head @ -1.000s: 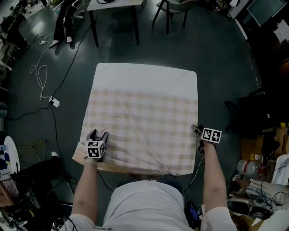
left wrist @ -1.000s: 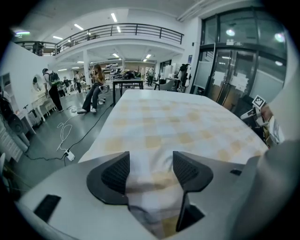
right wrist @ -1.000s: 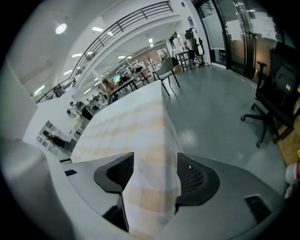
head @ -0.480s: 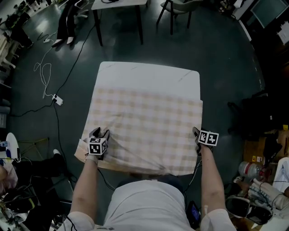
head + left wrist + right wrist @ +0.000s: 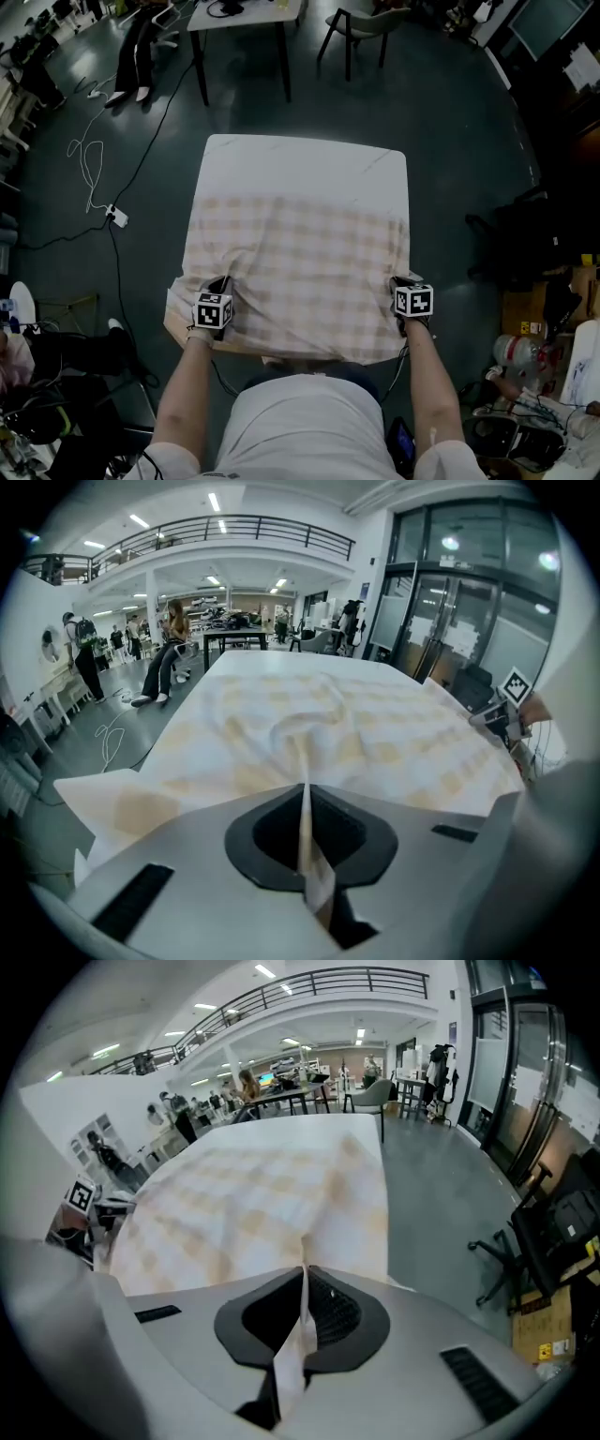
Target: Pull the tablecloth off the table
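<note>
A checked beige-and-white tablecloth (image 5: 300,262) covers the near two thirds of a square white table (image 5: 305,159). My left gripper (image 5: 217,292) sits on the cloth's near left part, shut on a pinched fold of the tablecloth (image 5: 305,761) that runs up between its jaws. Over at the near right edge, my right gripper (image 5: 405,286) is likewise shut on a fold of the tablecloth (image 5: 302,1241). Wrinkles spread from both grips, and the cloth's far edge lies short of the table's far end.
The table stands on a dark floor with cables (image 5: 89,155) at the left. Another table (image 5: 239,14) and a chair (image 5: 361,23) stand beyond it. Boxes and clutter (image 5: 539,375) crowd the right side. People sit and stand far off in the hall (image 5: 169,649).
Both grippers have moved inward onto the cloth and shut on folds of it. The cloth's far edge has slid toward me, baring more white tabletop.
</note>
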{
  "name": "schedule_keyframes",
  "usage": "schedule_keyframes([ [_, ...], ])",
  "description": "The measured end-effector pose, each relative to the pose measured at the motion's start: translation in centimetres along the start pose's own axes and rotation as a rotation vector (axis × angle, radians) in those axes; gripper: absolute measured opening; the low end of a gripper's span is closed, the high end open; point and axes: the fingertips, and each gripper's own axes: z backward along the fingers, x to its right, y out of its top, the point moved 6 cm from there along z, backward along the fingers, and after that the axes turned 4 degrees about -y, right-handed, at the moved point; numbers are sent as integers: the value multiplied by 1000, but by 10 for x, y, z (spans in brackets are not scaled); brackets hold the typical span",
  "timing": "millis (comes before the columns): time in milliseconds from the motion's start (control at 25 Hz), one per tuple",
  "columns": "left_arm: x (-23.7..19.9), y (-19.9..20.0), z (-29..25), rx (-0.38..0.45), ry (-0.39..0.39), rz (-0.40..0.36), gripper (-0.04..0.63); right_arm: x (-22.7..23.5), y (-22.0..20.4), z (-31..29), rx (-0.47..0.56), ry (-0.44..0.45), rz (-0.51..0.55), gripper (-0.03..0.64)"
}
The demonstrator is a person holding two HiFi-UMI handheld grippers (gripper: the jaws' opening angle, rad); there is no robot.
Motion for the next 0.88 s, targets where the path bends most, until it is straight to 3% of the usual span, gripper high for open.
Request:
schedule_keyframes([
  [200, 7, -4, 0, 8, -7, -30, 14, -54, -3, 4, 31, 145, 5, 29],
  [600, 19, -22, 9, 4, -34, -81, 14, -207, -34, 11, -17, 412, 291, 26],
  [880, 33, -40, 18, -26, -76, -102, 14, -235, -51, 13, -56, 523, 306, 28],
])
